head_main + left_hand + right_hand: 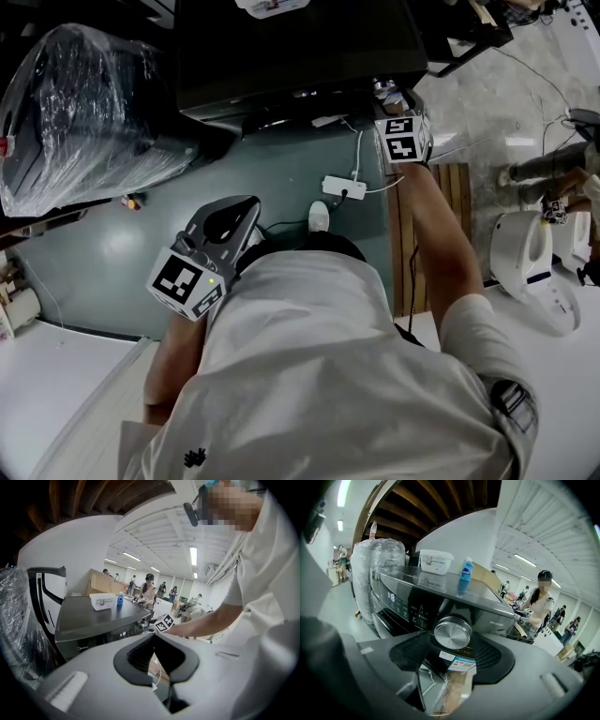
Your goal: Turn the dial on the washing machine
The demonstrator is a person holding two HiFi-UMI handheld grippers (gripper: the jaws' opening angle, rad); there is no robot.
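A dark washing machine (300,47) stands ahead of me, its lit control panel (401,603) facing the right gripper view. Its round silver dial (452,629) sits right at the tips of my right gripper (452,636), framed between the two spread black pads (408,652); I see no contact with the dial's sides. From the head view, that right gripper (392,103) is held out against the machine's front. My left gripper (247,210) hangs low by my left hip, away from the machine. Its tips (153,635) meet, with nothing held.
A plastic-wrapped appliance (84,103) stands left of the machine. A white box (435,560) and a blue bottle (466,570) sit on the machine's top. A white power strip (344,187) with cables lies on the floor beside wooden slats (412,234). People stand in the background.
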